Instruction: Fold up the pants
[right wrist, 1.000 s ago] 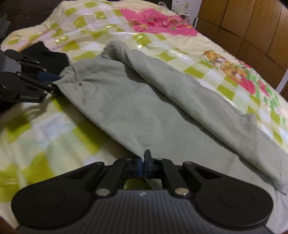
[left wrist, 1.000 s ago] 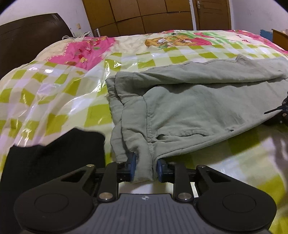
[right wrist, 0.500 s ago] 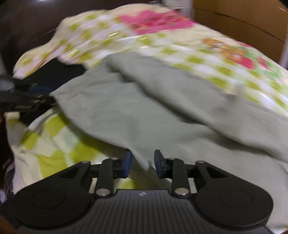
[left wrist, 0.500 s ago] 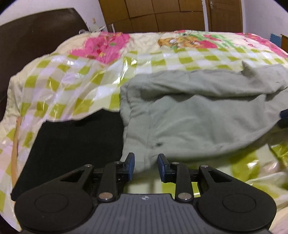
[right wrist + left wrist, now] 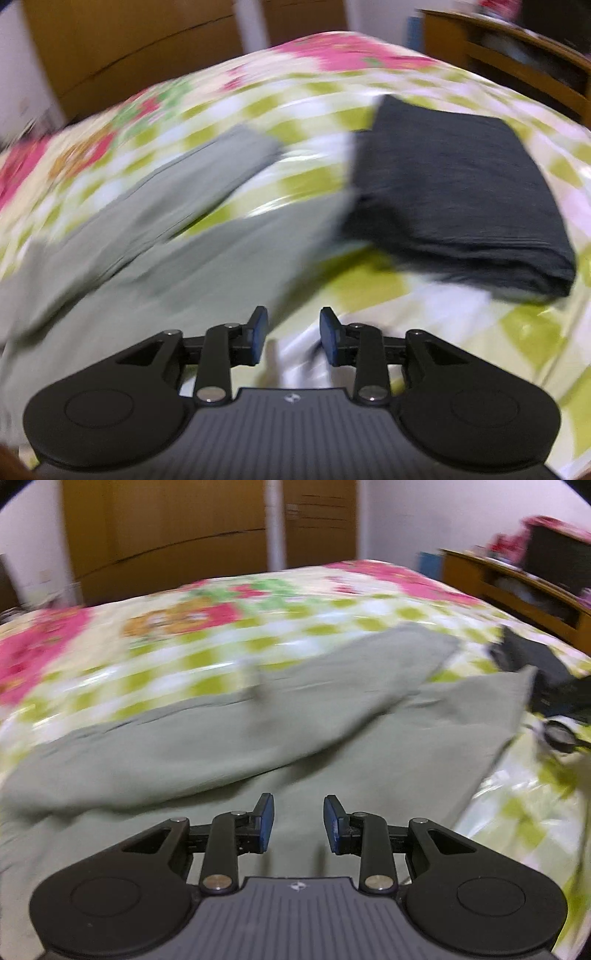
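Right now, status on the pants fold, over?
Left gripper and right gripper open, nothing between jaws. Grey-green pants unfolded on bed. Folded dark garment touching leg end.

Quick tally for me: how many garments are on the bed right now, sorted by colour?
Grey-green cotton pants, spread out with legs apart: 1
Dark charcoal folded garment, lying beside the pant legs: 1
Total: 2 garments on the green-checked glossy bedspread.
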### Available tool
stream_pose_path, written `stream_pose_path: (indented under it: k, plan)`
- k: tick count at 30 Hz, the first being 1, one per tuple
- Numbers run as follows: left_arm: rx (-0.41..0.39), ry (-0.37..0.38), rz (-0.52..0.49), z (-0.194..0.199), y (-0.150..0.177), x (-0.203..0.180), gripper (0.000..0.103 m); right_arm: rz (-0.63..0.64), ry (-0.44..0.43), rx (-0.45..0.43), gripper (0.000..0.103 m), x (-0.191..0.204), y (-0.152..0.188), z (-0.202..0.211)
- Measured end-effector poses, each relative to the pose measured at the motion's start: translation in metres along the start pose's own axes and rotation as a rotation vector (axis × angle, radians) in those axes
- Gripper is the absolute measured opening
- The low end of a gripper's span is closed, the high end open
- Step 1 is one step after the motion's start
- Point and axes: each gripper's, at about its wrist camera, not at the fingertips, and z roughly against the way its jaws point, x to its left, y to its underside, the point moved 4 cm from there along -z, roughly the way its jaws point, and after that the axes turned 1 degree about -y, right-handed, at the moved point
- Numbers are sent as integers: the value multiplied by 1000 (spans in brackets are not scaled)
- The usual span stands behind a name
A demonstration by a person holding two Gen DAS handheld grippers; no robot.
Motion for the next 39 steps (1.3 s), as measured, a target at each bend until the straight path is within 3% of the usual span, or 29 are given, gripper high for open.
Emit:
stream_pose_path:
  k: [2,9,13,14,15,16,18,19,20,22,28,31,33,36,37,39]
  plan:
    - [7,43,-27,-19,-12,-26,43,-56,-11,-19,40,-17,-14,-12]
    - [41,119,-88,-59,-33,-85,43,-236,-133,19,41,-44,-56,-62]
    - [60,142,-111,-67,-36,-101,43,-367,-235,52,42,-45,-45,-58]
    - [64,147,-111,-70,-37,-104,43,-378,-245,46,47,-47,-43,-54]
    - [67,154,-110,-73,-38,-108,43,-376,-237,37,48,-49,-41,-51]
    - [73,158,-114,-76,-38,-113,43,-354,-209,37,42,-50,-39,-54]
    - [72,165,-125,-78,-39,-120,43,-341,-170,47,17,-55,-37,-59]
    - [65,175,-126,-78,-40,-125,43,-366,-158,46,9,-62,-37,-61]
    - [64,188,-124,-78,-41,-129,43,-399,-175,49,7,-70,-38,-61]
    - [62,218,-136,-81,-43,-140,43,-436,-198,29,5,-84,-39,-53]
    - [73,254,-175,-88,-33,-162,44,-240,-177,-180,3,-78,-36,0]
    - [88,265,-158,-86,-28,-160,44,-252,-125,-122,3,-93,-27,-16]
    - [87,251,-157,-82,-25,-156,44,-212,-87,-33,3,-101,-23,-37]
    - [72,231,-139,-68,-21,-139,45,-222,-75,-38,7,-103,-21,-30]
    - [65,217,-132,-62,-20,-129,45,-190,-39,-58,16,-101,-21,-19]
    - [43,190,-122,-47,-18,-107,45,-130,22,-114,19,-95,-19,10]
